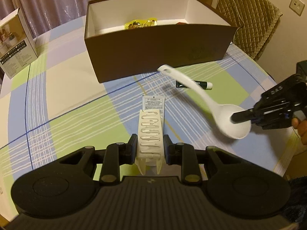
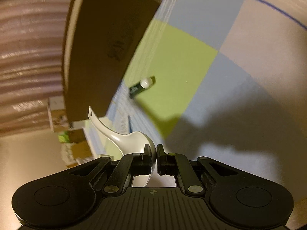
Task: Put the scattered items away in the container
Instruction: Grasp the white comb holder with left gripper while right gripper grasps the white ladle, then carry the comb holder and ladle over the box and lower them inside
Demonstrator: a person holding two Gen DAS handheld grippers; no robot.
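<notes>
Task partly done: the brown box [image 1: 153, 53] already holds yellow packets [image 1: 141, 23], the left tool [image 1: 150, 147] grips a white tube [image 1: 151, 126], the right tool [image 2: 155, 153] pinches a white ladle [image 1: 216, 111] aloft, and a dark tube [image 1: 199, 85] remains on the tabletop [image 1: 67, 99].

The left claw [image 1: 150, 145] sits at bottom centre of its view, jaws closed on a white ribbed tube squeezer [image 1: 151, 134]. The right claw [image 2: 155, 153], tilted sideways, pinches the bowl of a white spoon [image 2: 132, 140]; in the left view it reaches in from the right edge
</notes>
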